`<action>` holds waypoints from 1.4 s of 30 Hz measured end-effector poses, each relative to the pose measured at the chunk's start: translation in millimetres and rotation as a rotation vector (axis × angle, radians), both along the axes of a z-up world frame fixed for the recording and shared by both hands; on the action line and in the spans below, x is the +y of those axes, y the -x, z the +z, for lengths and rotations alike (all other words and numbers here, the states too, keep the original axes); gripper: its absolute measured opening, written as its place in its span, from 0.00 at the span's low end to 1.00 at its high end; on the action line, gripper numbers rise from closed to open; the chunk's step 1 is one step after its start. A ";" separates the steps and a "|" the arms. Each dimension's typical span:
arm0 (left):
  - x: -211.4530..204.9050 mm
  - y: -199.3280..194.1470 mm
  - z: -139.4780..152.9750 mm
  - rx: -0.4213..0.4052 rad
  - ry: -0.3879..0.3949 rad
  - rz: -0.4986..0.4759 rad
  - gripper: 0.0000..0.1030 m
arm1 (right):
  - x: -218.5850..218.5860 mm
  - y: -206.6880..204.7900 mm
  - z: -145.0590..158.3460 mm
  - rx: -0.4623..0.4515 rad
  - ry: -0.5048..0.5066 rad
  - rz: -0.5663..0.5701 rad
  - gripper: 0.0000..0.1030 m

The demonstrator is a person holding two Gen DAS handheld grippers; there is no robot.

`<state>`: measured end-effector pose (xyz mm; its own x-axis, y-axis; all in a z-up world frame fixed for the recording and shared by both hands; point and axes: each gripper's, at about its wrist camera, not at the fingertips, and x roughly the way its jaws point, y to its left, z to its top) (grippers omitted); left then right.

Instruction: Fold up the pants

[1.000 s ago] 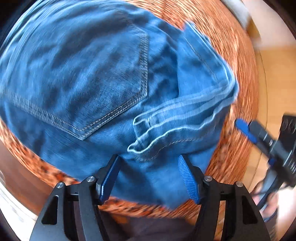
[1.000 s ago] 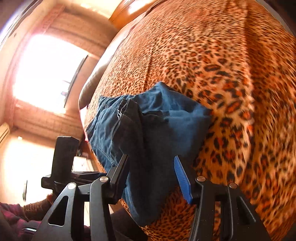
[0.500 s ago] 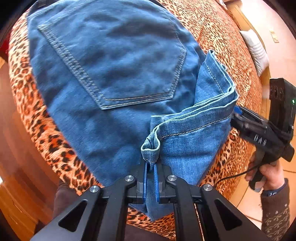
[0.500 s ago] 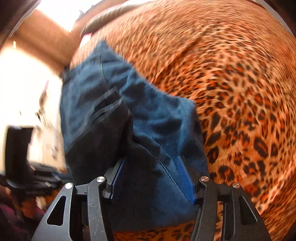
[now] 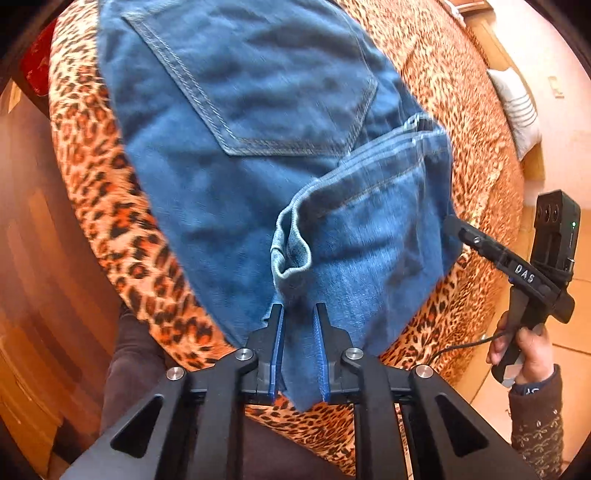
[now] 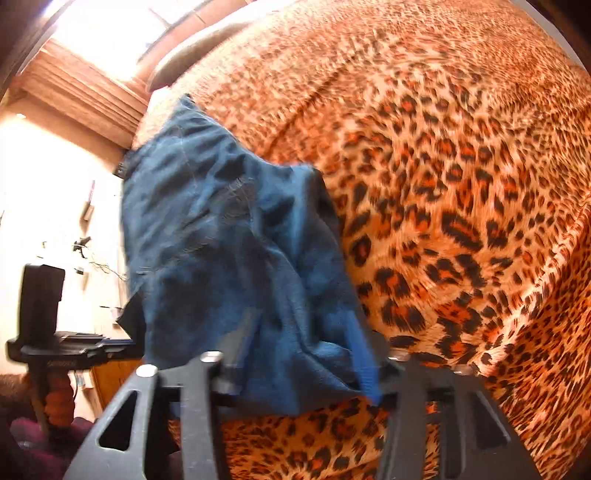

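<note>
While hidden opposite: back pocket (image 5: 266, 85).

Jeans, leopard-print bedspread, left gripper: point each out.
jeans (image 5: 266, 96), left wrist view, back pocket.
leopard-print bedspread (image 6: 461, 166), right wrist view, bare top surface.
left gripper (image 5: 299, 314), left wrist view, between fingertips clamping denim.

Warm daylight, window (image 6: 110, 33) glare, motion blur, fisheye edges

Bed cover: you face a leopard-print spread (image 6: 461, 184) across the whole bed.
Window: bright daylight (image 6: 110, 22) pours in upper left.
Floor: your left view shows pale tiles (image 5: 569, 339).
Pillow: a white striped cushion (image 5: 517, 107) leans by the wall.
</note>
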<state>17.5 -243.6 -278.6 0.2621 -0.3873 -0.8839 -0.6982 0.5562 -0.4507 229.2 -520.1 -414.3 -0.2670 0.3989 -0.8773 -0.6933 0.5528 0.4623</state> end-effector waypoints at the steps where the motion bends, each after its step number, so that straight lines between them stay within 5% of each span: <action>1: -1.9 -0.6 0.5 0.000 0.016 0.004 0.13 | 2.6 4.8 -5.4 -0.007 0.024 0.032 0.44; 3: 1.9 4.2 -1.0 -0.002 0.003 0.007 0.14 | 1.9 14.5 -0.1 -0.024 0.032 0.084 0.14; 6: 1.7 1.0 -18.9 0.066 -0.073 0.009 0.13 | -13.4 9.3 6.6 -0.026 0.007 0.055 0.09; 8: 7.3 9.5 -18.9 0.063 -0.022 0.040 0.09 | -27.8 -1.7 -11.8 -0.003 0.076 0.011 0.11; 12: 11.3 18.2 3.8 -0.035 0.067 0.037 0.19 | -33.9 -1.4 9.7 -0.003 0.004 -0.009 0.18; 13: 7.1 14.5 8.0 -0.056 0.071 0.011 0.25 | -31.9 -3.1 16.7 -0.003 -0.030 -0.019 0.26; 15: -2.1 5.6 10.3 -0.074 0.072 -0.018 0.37 | -24.4 -6.9 20.4 0.018 -0.084 -0.033 0.42; 19: -11.7 -14.5 12.6 -0.065 0.028 -0.102 0.26 | 4.5 -3.7 23.1 0.026 -0.142 -0.032 0.43; 27: 26.9 -1.7 20.4 -0.081 -0.015 -0.153 0.36 | 63.4 2.5 34.3 0.049 -0.185 0.061 0.49; 29: 26.3 5.4 16.1 -0.063 0.010 -0.154 0.38 | 73.0 21.4 49.4 0.089 -0.220 0.151 0.51; 32: 27.4 15.7 9.3 -0.034 0.039 -0.178 0.38 | 116.3 64.5 63.9 0.009 -0.194 0.441 0.64; 37: 37.7 39.3 12.0 -0.009 0.041 -0.169 0.38 | 182.6 108.8 34.2 -0.099 0.033 0.885 0.66; 42: 51.5 53.0 20.2 -0.032 0.032 -0.159 0.45 | 204.8 132.2 2.7 -0.016 0.237 1.142 0.67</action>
<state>-35.5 -192.2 -258.4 0.2231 -0.4540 -0.8627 -0.5879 0.6433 -0.4905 97.0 -315.3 -411.6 -0.3534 -0.2407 -0.9040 -0.8482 -0.3250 0.4182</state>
